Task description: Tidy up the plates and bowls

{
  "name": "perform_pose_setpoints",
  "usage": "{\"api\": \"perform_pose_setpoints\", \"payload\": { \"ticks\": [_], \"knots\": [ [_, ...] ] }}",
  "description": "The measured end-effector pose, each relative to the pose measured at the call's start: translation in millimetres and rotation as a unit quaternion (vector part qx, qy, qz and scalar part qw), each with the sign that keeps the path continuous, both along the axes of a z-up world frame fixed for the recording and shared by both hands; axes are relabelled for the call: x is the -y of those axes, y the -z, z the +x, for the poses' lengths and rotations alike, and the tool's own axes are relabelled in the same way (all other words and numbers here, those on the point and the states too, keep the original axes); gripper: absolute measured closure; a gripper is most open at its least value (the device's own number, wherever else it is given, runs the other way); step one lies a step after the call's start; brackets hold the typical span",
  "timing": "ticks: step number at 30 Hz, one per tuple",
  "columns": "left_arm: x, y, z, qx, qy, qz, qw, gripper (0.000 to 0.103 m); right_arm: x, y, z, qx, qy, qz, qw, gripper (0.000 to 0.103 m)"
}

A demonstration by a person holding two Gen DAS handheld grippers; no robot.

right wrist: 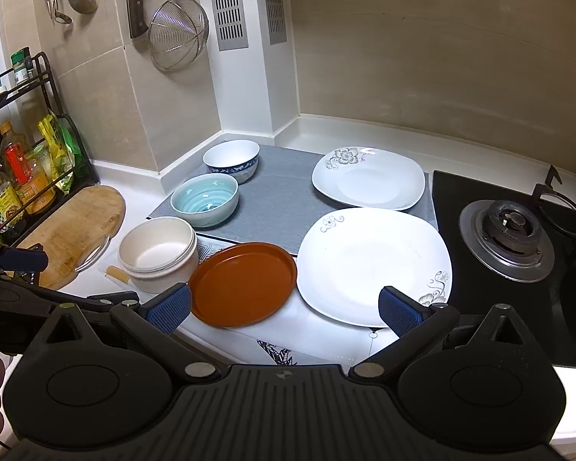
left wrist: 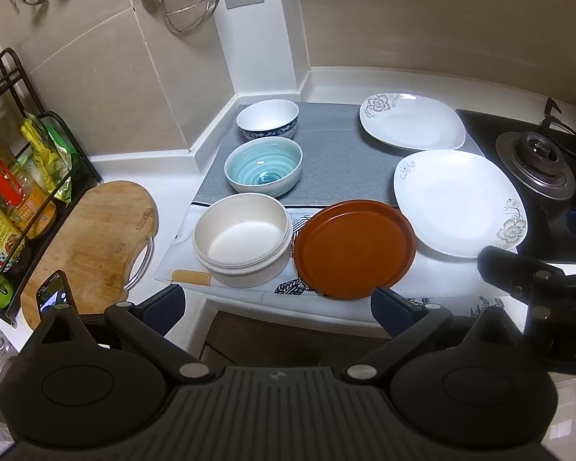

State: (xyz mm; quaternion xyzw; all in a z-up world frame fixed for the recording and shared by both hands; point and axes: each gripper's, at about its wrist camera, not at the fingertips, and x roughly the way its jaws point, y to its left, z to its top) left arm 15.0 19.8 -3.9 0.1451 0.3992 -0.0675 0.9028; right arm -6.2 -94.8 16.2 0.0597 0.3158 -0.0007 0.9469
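Note:
Three bowls stand in a column on the mats: a blue-patterned white bowl (left wrist: 267,118) (right wrist: 231,160) at the back, a teal bowl (left wrist: 264,166) (right wrist: 204,198) in the middle, a cream bowl (left wrist: 243,238) (right wrist: 158,252) in front. A brown plate (left wrist: 354,247) (right wrist: 244,283) lies beside the cream bowl. Two white floral plates lie to the right, a large near one (left wrist: 459,201) (right wrist: 372,265) and a smaller far one (left wrist: 411,121) (right wrist: 368,178). My left gripper (left wrist: 278,309) is open and empty, before the counter edge. My right gripper (right wrist: 284,311) is open and empty, near the brown plate and the large plate.
A gas stove (left wrist: 537,165) (right wrist: 510,238) sits at the right. A wooden cutting board (left wrist: 96,242) (right wrist: 73,230) and a black rack of bottles (left wrist: 15,192) (right wrist: 19,161) are at the left. A strainer (right wrist: 176,34) and utensils hang on the wall.

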Motion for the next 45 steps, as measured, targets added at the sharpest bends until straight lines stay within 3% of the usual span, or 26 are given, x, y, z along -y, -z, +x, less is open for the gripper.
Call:
{"api": "perform_pose_setpoints", "payload": {
  "ticks": [45],
  "knots": [
    [-10,14,38,-0.023,0.011,-0.007,0.9996,0.0,-10,6,30,-0.027,0.012,0.002,1.0,0.0]
  ]
}}
